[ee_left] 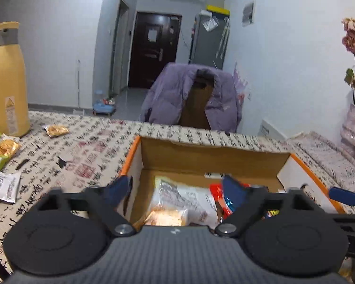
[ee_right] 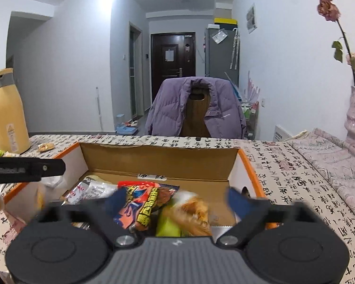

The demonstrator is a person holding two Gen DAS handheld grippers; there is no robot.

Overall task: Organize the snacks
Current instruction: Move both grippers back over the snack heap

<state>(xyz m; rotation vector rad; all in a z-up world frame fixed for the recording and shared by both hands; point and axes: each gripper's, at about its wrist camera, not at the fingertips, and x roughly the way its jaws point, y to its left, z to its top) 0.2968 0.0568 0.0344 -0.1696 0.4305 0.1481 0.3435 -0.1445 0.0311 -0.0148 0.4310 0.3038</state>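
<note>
Both hand-held grippers hang spread wide over the open cardboard box (ee_right: 158, 163) at lower centre of each wrist view, nothing pinched between their blue pads: the left hand-held gripper (ee_left: 177, 188) above a clear-and-white snack packet (ee_left: 184, 198), the right hand-held gripper (ee_right: 177, 198) above a red-and-yellow snack bag (ee_right: 144, 203) and a blurred golden packet (ee_right: 196, 210). More loose packets (ee_left: 4, 163) lie on the patterned surface (ee_left: 82, 146) at far left beside a yellow flask (ee_left: 6, 78). A tidy finish likely means lifting clear of the box walls before reaching left for those
</note>
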